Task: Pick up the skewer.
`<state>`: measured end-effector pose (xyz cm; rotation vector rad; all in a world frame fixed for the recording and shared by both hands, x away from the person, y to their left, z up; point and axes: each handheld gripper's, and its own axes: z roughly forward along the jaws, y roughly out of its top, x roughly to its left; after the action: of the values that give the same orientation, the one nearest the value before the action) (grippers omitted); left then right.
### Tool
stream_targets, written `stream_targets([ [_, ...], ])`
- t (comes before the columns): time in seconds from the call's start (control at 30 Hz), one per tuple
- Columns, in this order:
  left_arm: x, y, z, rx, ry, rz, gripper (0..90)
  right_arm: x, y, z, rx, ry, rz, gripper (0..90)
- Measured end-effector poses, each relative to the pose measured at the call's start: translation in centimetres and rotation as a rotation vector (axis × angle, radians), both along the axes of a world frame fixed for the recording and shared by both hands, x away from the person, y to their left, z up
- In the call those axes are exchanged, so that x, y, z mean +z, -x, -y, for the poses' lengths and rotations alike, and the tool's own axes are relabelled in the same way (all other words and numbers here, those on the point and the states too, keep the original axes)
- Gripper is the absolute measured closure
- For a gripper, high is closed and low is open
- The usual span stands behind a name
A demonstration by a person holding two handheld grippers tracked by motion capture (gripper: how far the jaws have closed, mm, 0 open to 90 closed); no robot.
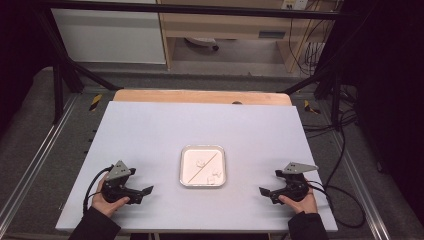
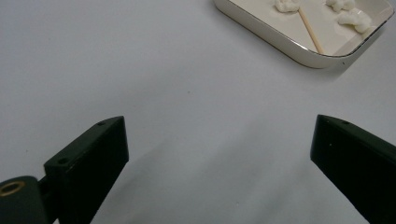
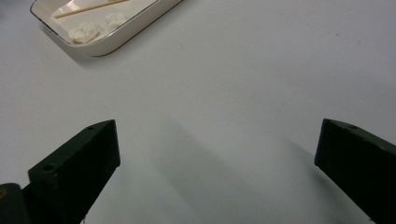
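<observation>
Two grippers parked either side of tray (image 1: 185,172), nothing held. Left gripper (image 1: 148,190) jaws wide apart over bare table (image 1: 150,130); right gripper (image 1: 263,190) jaws also wide apart, well clear of tray. Tray sits mid-table between them, holding thin wooden stick (image 1: 202,167) laid diagonally and few white fluffy lumps (image 1: 216,175), maybe cotton, cannot tell. I judge work not begun: stick untouched, lumps loose. Left for me: bring one gripper in over tray rim, pinch stick or lump.

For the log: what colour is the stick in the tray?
Pale tan stick; left gripper view shows it best.
</observation>
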<state>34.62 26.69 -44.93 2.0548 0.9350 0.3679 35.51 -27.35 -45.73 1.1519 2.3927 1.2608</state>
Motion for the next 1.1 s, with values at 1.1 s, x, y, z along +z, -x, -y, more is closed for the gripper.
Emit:
stream_targets([
  [1.1,1.1,0.0,1.1,0.002,-0.024,0.015,4.2,0.2,0.0,0.1,-0.003,-0.008,0.007,0.7],
])
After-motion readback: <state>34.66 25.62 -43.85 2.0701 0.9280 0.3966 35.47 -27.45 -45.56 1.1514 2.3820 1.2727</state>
